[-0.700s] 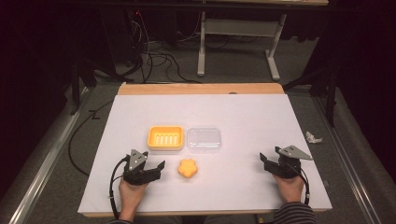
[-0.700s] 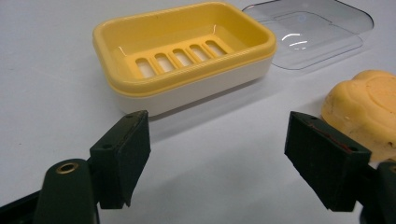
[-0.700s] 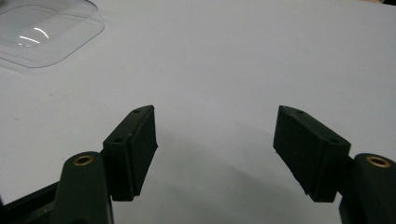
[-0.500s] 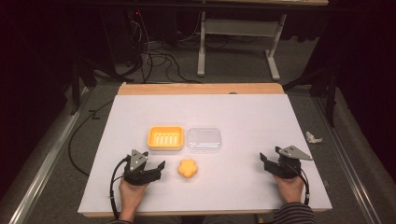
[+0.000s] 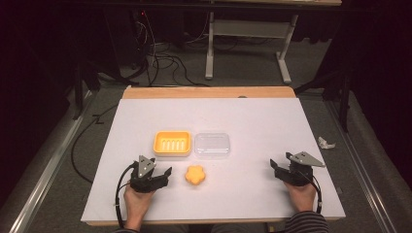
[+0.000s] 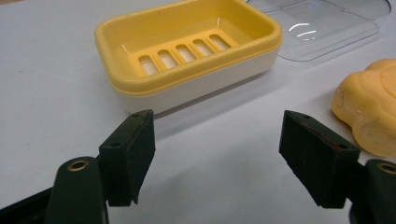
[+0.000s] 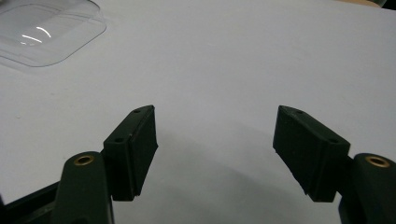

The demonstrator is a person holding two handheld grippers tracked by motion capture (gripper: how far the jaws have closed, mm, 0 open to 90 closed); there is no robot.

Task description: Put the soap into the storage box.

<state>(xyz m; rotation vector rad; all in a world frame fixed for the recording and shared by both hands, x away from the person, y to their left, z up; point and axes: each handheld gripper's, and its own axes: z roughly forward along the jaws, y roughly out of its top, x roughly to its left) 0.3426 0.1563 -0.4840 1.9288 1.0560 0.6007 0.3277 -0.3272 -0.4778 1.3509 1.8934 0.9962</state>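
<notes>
Nearest you, your left gripper (image 5: 165, 174) rests low on the white table top (image 5: 252, 116) with its jaws standing apart and nothing between them; the left gripper view shows bare table in the gap. Your right gripper (image 5: 275, 166) sits well off at the near right, jaws likewise spread and empty, pointing inward across open table.

Just to the right of your left gripper lies the orange flower-shaped soap bar (image 5: 195, 174), free on the table and untouched. From the left gripper view the soap (image 6: 371, 109) sits right of the right-hand jaw, so it is not lined up between the pads.

Beyond it stands the yellow-and-white plastic soap dish with a slotted tray (image 5: 172, 143), open and empty, and touching or just beside it on the right lies the clear plastic lid (image 5: 212, 144).

This looks like the very start: the reach for the soap, presumably to set it in the dish. Your next move calls for swinging the left gripper rightward until the soap sits squarely between the jaws, then closing gently on its lobed sides.

The soap is cut off at the frame edge in the left gripper view. The lid's outline is faint against the white surface, and whether it actually touches the dish is hard to tell.
</notes>
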